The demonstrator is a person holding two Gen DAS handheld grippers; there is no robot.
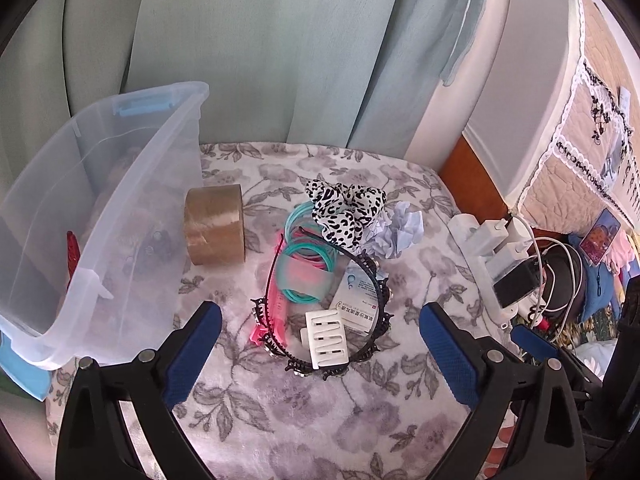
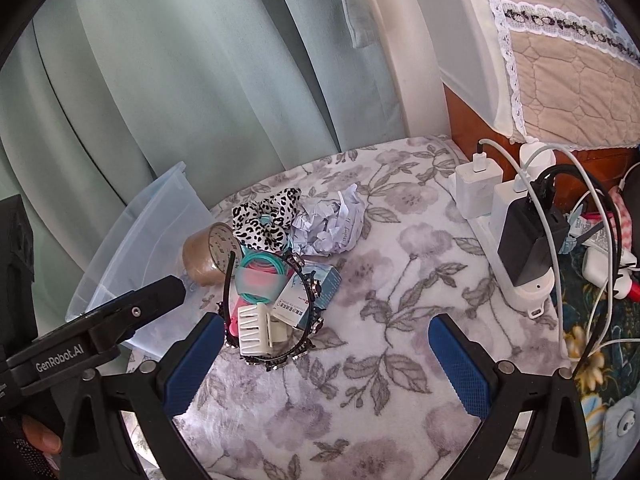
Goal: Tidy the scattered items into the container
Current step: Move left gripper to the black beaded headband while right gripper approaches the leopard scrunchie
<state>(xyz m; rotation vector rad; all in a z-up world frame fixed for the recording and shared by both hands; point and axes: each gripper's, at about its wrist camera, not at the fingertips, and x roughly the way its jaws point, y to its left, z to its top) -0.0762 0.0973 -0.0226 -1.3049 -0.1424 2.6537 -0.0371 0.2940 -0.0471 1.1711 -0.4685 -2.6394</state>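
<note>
Both tools are wide apart and hold nothing: the left tool and the right tool hang above a floral blanket. Just before them lies a pile: a white clip inside a black headband, a small box, teal bands, a spotted scrunchie, crumpled paper. A tape roll stands beside the clear bin on the left.

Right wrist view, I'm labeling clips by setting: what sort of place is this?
Probably a bedroom: a floral fleece blanket as work surface, pale green curtains behind, chargers in a power strip alongside.
</note>
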